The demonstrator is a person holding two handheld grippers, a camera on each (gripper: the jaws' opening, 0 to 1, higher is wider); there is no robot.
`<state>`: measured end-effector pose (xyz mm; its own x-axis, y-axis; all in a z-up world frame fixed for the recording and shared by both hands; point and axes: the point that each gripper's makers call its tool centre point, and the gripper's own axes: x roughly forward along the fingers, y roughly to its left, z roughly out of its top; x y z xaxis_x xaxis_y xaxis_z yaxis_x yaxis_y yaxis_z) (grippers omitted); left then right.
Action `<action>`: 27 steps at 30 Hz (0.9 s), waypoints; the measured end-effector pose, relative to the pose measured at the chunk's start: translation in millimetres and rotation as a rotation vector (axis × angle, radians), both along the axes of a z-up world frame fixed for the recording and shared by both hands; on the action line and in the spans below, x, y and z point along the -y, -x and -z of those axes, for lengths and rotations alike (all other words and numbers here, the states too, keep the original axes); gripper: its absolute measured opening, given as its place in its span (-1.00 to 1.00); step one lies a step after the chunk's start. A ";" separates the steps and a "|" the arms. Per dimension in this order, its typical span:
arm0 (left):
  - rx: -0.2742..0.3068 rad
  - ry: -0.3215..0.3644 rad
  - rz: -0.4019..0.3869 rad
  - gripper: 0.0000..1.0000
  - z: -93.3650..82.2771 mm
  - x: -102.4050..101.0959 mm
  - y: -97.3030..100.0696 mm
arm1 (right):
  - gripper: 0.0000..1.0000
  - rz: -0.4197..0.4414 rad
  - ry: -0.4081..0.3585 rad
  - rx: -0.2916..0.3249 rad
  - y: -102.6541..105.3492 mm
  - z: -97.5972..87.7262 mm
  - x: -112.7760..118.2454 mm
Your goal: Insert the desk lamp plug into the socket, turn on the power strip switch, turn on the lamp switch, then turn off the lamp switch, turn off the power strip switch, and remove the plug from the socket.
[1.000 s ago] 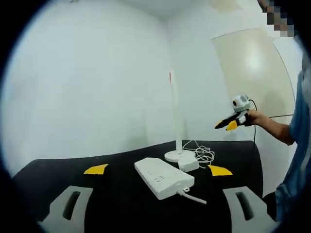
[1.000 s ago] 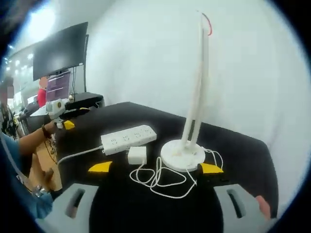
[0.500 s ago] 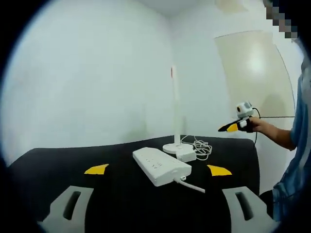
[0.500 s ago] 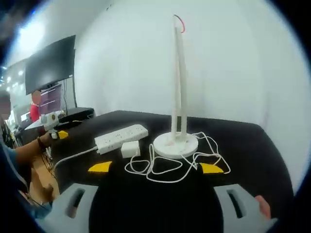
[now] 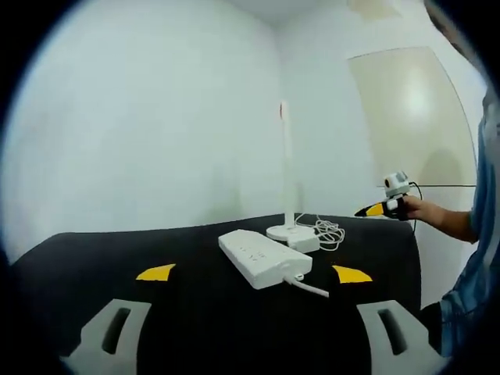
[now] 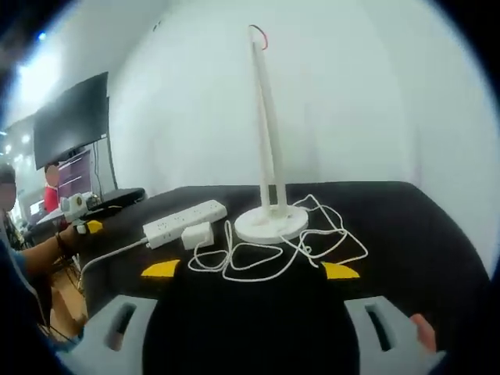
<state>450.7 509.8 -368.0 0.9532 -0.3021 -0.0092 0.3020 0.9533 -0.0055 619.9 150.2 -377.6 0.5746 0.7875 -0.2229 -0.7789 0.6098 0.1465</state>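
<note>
Currently a black table (image 6: 406,234) under white walls (image 5: 141,125) is carrying lamp (image 6: 269,156), power strip (image 6: 183,221) and unplugged plug (image 6: 197,235) (lying beside strip); both grippers (image 5: 254,273) (image 6: 250,271) are hovering wide open, empty.

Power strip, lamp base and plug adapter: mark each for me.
power strip (image 5: 262,262), left gripper view, its top face.
lamp base (image 6: 271,224), right gripper view, the round foot.
plug adapter (image 6: 196,235), right gripper view, its white body.

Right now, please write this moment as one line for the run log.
stage: before plugging | left gripper: open, empty | right gripper: open, empty | plug: on table beside power strip | lamp: upright
</note>
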 end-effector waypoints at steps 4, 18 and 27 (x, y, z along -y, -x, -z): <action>0.001 -0.004 -0.006 0.49 -0.7 7.0 -1.2 | 0.39 0.009 -0.020 0.004 -3.2 3.1 1.6; 0.027 0.021 -0.004 0.49 -6.7 7.6 -11.0 | 0.41 0.022 -0.020 0.021 -10.6 14.7 3.2; 0.032 0.024 -0.011 0.49 2.2 -3.2 -14.4 | 0.41 0.029 0.004 0.042 -16.8 23.6 7.2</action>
